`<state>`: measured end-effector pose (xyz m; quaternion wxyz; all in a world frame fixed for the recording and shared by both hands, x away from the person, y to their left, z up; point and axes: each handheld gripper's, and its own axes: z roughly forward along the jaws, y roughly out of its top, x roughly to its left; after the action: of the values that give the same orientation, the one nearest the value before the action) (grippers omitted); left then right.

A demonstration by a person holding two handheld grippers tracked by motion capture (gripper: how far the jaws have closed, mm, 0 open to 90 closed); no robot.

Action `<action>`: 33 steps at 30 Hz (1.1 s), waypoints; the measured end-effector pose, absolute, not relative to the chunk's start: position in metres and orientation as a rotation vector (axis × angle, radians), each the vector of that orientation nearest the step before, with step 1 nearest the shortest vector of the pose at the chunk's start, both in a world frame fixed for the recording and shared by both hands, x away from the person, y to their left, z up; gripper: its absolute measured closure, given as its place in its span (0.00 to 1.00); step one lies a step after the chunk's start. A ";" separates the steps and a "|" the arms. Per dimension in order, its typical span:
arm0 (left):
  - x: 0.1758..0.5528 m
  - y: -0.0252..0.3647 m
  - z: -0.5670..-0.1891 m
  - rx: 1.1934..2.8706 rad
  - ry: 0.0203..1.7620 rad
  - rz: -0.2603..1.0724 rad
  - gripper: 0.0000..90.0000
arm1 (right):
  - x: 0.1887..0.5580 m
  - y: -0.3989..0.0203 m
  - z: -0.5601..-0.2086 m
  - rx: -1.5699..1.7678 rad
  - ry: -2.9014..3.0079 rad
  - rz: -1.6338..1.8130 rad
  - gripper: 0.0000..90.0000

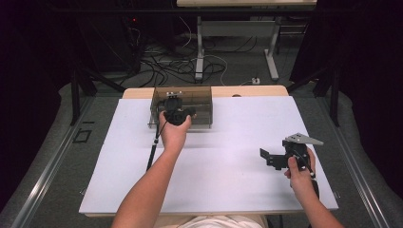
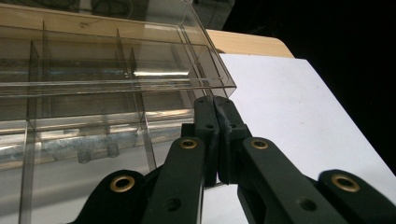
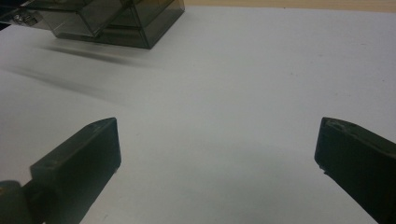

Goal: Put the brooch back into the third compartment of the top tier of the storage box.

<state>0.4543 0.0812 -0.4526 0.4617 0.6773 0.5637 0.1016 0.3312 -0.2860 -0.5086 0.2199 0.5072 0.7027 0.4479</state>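
A smoky clear plastic compartment box (image 1: pixel 195 97) sits at the back of the white table top (image 1: pixel 228 161), a little left of centre. My left gripper (image 1: pixel 174 107) is at its near wall, and in the left gripper view (image 2: pixel 215 101) the jaws are pressed together on the thin wall of the box (image 2: pixel 93 84). Its dividers show and the compartments look empty. The box (image 3: pixel 135 23) casts a shadow set apart from it, so it seems raised off the table. My right gripper (image 1: pixel 267 159) hovers over the right side of the table, jaws wide open (image 3: pixel 217 135) with nothing between them.
A wooden table edge (image 1: pixel 247 90) runs behind the white sheet. Beyond it lie floor cables (image 1: pixel 166 64) and the legs of another table (image 1: pixel 199 52). Metal rails (image 1: pixel 52 171) flank the table on both sides.
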 end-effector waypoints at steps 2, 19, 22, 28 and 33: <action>0.455 0.080 -0.454 1.658 1.387 0.247 1.00 | 0.331 -0.286 -0.509 1.401 1.944 1.239 0.00; 0.458 0.068 -0.468 1.683 1.393 0.227 1.00 | 0.331 -0.284 -0.509 1.412 1.939 1.246 0.00; 0.459 0.067 -0.469 1.681 1.394 0.226 1.00 | 0.331 -0.284 -0.509 1.414 1.939 1.249 0.00; 0.459 0.065 -0.472 1.689 1.393 0.228 1.00 | 0.331 -0.284 -0.509 1.404 1.950 1.245 0.00; 0.460 0.063 -0.474 1.693 1.403 0.222 1.00 | 0.332 -0.285 -0.510 1.401 1.946 1.237 0.00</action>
<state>0.4599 0.0631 -0.4739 0.4493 0.6844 0.5671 0.0896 0.3316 -0.2846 -0.5097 0.2201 0.5066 0.7035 0.4471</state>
